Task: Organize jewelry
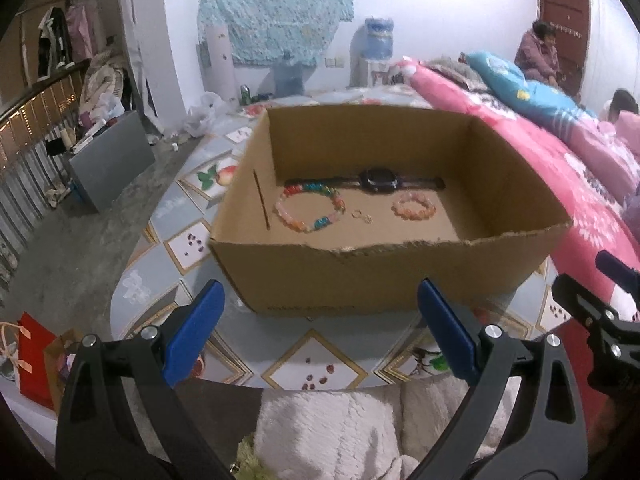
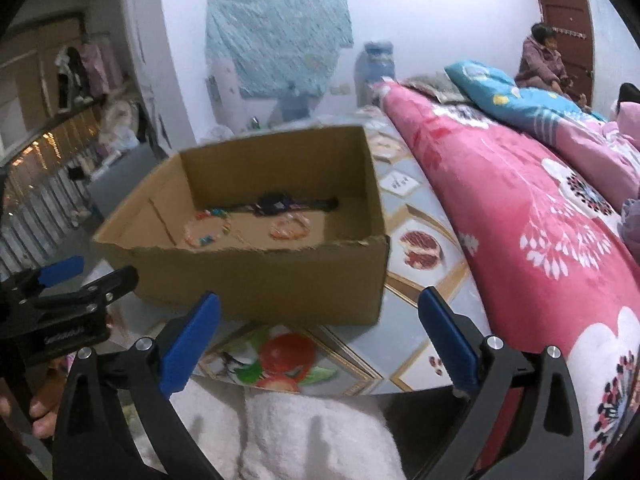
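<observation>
An open cardboard box (image 1: 372,280) stands on a round tiled table (image 1: 316,364). Inside lie a black watch (image 1: 374,180) along the back wall, a multicoloured bead bracelet (image 1: 309,208), a small pink bead bracelet (image 1: 413,207) and small rings (image 1: 362,216) between them. My left gripper (image 1: 320,304) is open and empty, in front of the box's near wall. My right gripper (image 2: 320,312) is open and empty, near the box (image 2: 260,276) at its front right corner. The watch (image 2: 276,204) and both bracelets show blurred in the right wrist view.
A pink flowered quilt (image 2: 520,220) on a bed borders the table's right side. The right gripper's body (image 1: 600,320) shows at the right edge of the left view. A grey panel (image 1: 108,160) and clutter stand on the floor at left. White fluffy cloth (image 1: 340,432) lies under my grippers.
</observation>
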Action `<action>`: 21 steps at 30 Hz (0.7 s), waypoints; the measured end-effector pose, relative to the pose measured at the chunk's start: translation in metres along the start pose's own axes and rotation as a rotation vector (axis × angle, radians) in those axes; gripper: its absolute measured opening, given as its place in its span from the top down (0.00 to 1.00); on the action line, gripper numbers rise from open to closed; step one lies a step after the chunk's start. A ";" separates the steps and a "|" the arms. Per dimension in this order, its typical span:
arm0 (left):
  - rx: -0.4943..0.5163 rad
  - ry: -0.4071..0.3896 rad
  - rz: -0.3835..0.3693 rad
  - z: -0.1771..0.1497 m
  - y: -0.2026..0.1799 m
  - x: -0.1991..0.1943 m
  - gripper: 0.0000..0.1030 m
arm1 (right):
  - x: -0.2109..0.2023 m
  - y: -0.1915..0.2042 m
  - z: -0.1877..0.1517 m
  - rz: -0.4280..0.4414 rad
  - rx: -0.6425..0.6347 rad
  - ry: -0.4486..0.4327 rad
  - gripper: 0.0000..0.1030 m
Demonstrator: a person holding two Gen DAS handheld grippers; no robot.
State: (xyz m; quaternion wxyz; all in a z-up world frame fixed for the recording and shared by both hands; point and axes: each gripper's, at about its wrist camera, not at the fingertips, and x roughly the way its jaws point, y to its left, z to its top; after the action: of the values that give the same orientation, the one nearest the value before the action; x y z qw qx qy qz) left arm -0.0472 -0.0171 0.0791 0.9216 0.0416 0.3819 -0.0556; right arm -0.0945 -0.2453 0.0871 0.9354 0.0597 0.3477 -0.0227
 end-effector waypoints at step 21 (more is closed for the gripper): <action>0.010 0.149 0.027 0.010 -0.017 0.023 0.09 | 0.031 0.006 0.011 -0.033 0.022 0.147 0.06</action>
State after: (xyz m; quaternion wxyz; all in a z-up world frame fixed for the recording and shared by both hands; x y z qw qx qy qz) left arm -0.0264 -0.0370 0.0698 0.8912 0.0553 0.4484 -0.0416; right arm -0.0632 -0.2409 0.0762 0.9062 0.0656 0.4161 -0.0374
